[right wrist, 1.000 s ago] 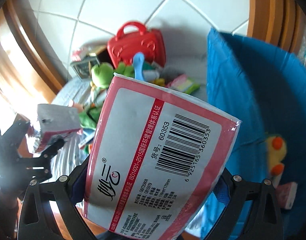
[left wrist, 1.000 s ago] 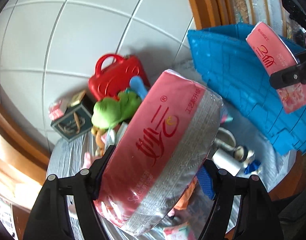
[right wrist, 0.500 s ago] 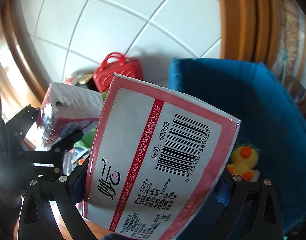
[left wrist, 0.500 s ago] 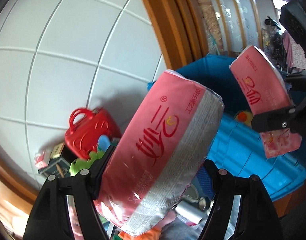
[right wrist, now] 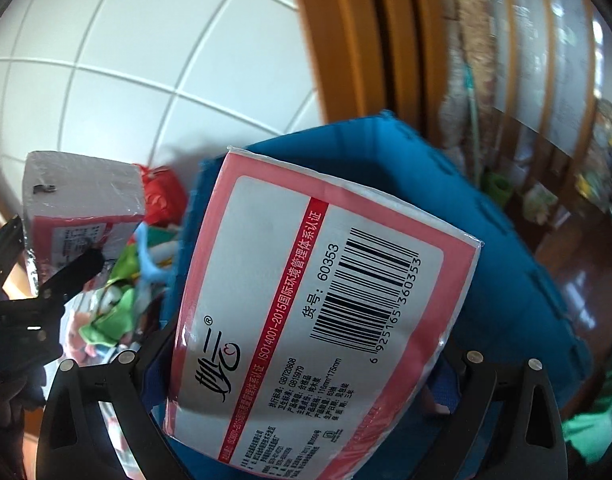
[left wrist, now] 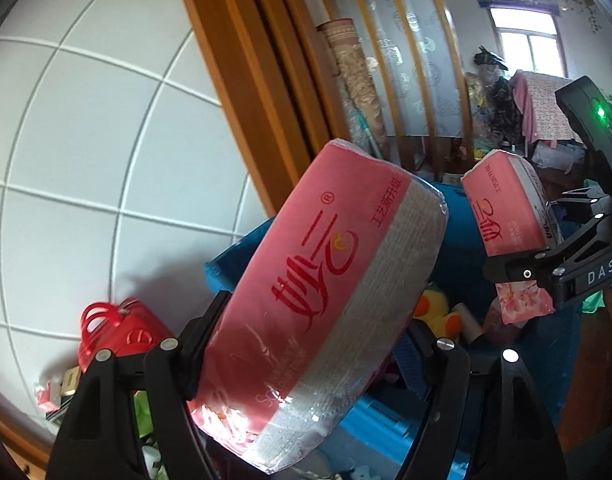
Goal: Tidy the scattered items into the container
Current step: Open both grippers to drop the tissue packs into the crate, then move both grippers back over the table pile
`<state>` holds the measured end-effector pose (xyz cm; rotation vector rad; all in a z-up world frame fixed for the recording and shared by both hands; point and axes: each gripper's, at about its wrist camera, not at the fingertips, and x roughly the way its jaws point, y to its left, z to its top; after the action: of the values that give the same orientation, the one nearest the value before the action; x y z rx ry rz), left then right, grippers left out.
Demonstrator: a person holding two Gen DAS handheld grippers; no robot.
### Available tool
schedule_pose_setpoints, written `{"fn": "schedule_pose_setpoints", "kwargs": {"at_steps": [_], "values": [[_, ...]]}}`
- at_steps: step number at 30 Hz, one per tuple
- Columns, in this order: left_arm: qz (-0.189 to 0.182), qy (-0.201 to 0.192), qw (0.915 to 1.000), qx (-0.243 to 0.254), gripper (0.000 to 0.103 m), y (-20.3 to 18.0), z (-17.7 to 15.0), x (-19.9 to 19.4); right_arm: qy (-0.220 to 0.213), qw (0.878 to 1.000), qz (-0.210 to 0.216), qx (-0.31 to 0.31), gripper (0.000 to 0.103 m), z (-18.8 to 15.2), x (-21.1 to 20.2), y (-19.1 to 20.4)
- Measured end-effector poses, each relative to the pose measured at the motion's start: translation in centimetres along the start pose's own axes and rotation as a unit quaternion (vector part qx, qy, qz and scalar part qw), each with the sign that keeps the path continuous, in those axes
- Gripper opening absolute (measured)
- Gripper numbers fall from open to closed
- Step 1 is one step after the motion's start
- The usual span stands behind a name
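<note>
Container: a large blue fabric storage bin (right wrist: 517,264) with soft quilted walls stands by a white tiled wall (left wrist: 86,140) and an orange-brown wooden frame (left wrist: 242,80); its open top faces both cameras.
Inside the bin: a yellow plush duck with an orange beak (left wrist: 437,312) lies at the bottom, with a pale object just beside it that is too small to identify.
Left-hand pack: a pink plastic-wrapped tissue pack with a silvery side band (left wrist: 325,296), soft and rectangular, glossy film catching the light, tilted up to the right in front of the bin's near wall.
Left gripper (left wrist: 306,364): black jaws part-open, pressed against both sides of that pack and holding it.
Right-hand pack: a second pink-and-white tissue pack with a printed barcode label (right wrist: 317,312), label side to the camera, held over the bin's opening.
Right gripper (right wrist: 302,376): black jaws closed on the sides of the barcode pack, gripping it.
Scattered pile: left of the bin, a red hard-plastic toy handbag with loop handles (left wrist: 118,332) rests beside green plush fabric (right wrist: 114,312) and smaller mixed items too blurred to name.
</note>
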<state>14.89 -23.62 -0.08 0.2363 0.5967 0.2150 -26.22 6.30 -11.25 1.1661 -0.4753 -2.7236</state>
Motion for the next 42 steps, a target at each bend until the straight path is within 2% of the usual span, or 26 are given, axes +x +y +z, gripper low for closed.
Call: {"fn": "schedule_pose_setpoints", "kwargs": {"at_steps": [8,12,19,20,21,22,23,28,38,42], "values": [[-0.050,-0.007,0.9986,0.017,0.074,-4.0,2.6,2.6,0.006,0.999,-0.035,0.029,0.099,-0.9,0.3,-4.2],[-0.057,-0.009,0.9981,0.021,0.074,-5.0,3.4,3.6,0.008,0.998,-0.045,0.035,0.099,-0.9,0.8,-5.0],[-0.064,-0.005,0.9978,0.019,0.074,-5.5,4.2,4.3,0.006,0.999,-0.039,0.033,0.100,-0.3,1.3,-5.8],[-0.063,-0.010,0.9977,0.024,0.075,-5.6,4.3,4.2,0.005,0.999,-0.037,0.034,0.100,-0.2,1.4,-5.8],[-0.055,-0.017,0.9978,0.031,0.082,-5.7,4.5,4.1,0.004,0.999,-0.035,0.036,0.100,-0.1,1.4,-5.8],[-0.042,-0.027,0.9980,0.039,0.101,-6.1,4.6,3.9,0.002,0.999,-0.034,0.036,0.102,-0.1,1.5,-5.8],[-0.036,-0.038,0.9978,0.042,0.103,-6.2,4.9,3.6,-0.001,0.999,-0.034,0.037,0.102,-0.1,1.4,-5.7],[-0.065,-0.034,0.9972,0.009,0.103,-5.5,5.5,3.6,-0.001,0.999,-0.032,0.044,0.103,0.4,1.7,-6.1],[-0.052,-0.017,0.9984,-0.016,0.103,-3.6,3.5,3.5,0.002,0.999,-0.020,0.039,0.103,0.7,2.1,-5.9],[-0.032,-0.005,0.9992,-0.024,0.103,-2.4,2.0,2.8,0.002,1.000,0.006,0.025,0.103,0.9,2.3,-4.3]]}}
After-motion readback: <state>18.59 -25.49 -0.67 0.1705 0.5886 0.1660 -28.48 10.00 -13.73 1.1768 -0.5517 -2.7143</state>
